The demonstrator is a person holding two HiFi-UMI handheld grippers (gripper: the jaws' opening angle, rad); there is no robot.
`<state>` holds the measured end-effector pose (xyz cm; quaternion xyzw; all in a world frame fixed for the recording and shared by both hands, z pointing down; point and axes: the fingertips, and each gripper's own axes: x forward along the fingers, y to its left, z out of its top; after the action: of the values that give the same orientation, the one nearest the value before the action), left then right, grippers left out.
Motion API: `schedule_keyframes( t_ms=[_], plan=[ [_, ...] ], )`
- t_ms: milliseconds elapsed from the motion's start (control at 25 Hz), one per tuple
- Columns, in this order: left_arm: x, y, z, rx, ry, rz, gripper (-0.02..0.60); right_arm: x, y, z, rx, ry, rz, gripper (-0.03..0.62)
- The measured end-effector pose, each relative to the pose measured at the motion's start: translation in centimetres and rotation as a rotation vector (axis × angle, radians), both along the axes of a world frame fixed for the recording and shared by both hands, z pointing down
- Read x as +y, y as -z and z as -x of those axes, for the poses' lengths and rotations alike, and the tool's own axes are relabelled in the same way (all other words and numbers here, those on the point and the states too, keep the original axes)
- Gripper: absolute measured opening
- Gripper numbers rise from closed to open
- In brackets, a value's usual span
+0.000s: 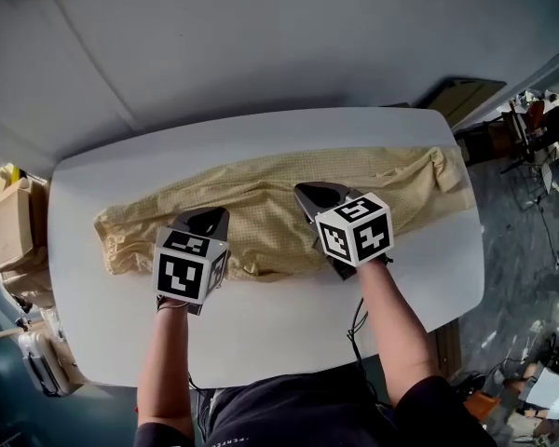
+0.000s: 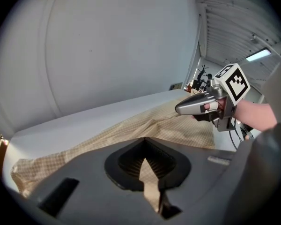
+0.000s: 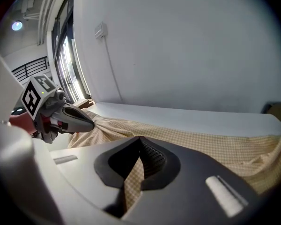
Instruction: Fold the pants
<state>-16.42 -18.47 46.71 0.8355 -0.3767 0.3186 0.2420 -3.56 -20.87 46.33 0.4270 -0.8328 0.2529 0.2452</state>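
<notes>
Tan checked pants (image 1: pixel 391 180) lie lengthwise across the white table (image 1: pixel 261 333). Both grippers hold the near edge of the pants, lifted a little off the table. My left gripper (image 1: pixel 209 215) is shut on a pinch of the fabric, and a strip of cloth (image 2: pixel 150 177) shows between its jaws. To its right, my right gripper (image 1: pixel 309 194) is shut on the cloth as well, with a fold of fabric (image 3: pixel 131 177) caught between its jaws. Each gripper appears in the other's view: the right gripper (image 2: pixel 179 109) and the left gripper (image 3: pixel 90 123), both over the pants (image 2: pixel 98 139) (image 3: pixel 215 142).
A cardboard box (image 1: pixel 9 226) and clutter stand on the floor left of the table. More clutter and cables (image 1: pixel 540 128) lie at the right. A brown board (image 1: pixel 461 96) leans beyond the table's far right corner. A grey wall (image 1: pixel 261 35) runs behind the table.
</notes>
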Motion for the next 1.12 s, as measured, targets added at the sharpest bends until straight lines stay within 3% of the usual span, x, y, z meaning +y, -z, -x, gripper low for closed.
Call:
schedule_keyframes(
  t_ms=[200,480,800,1120],
  plan=[
    [1.5,1.6,-5.7,-0.003,-0.002,-0.003,-0.002,0.9,1.4,-4.7,-0.047,0.012,-0.009,0.001],
    [3.6,1.9,-18.1,-0.003,-0.079,-0.002,-0.002,2.3,2.1,-16.3,-0.02,0.005,-0.008,0.001],
    [4.5,0.9,-29.0,-0.015,-0.164,-0.005,-0.002,3.4,2.1,-30.4,0.019,-0.142,-0.02,0.0],
    [4.4,-0.4,-35.3,-0.044,-0.221,0.019,-0.002,3.9,1.2,-41.3,0.03,-0.33,-0.005,0.002]
  ],
)
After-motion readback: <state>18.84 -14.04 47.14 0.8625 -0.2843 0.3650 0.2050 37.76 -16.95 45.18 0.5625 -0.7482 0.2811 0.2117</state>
